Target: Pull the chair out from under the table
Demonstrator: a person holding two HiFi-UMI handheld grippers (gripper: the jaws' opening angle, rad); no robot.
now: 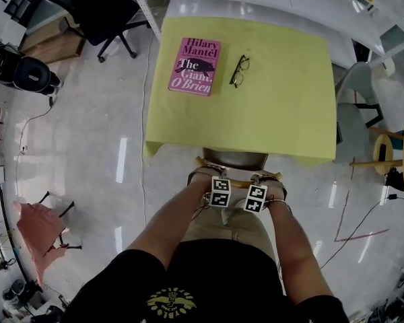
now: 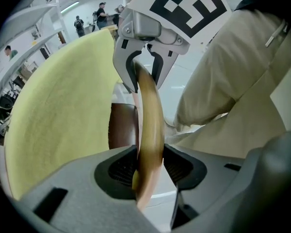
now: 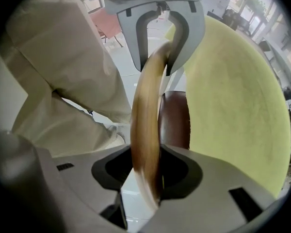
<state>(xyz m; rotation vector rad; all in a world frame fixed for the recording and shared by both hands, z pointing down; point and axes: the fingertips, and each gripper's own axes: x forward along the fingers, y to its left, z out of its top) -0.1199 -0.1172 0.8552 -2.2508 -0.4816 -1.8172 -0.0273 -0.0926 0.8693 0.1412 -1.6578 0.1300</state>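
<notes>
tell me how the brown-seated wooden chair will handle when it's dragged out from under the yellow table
The curved tan wooden back rail looks rigid, so it should probably pull without flexing. With the left claw and right claw both clamped on it, the brown-seated chair likely comes out straight. On the glossy floor it may slide easily.

A lab-like workroom: rolling office chair (image 1: 94, 9), loose cables (image 1: 361, 224) across the glossy floor (image 1: 101, 133), gear (image 1: 27, 74) along the walls.

Head view overhead; gripper views close, sharing chair rail (image 2: 150, 125)
</notes>
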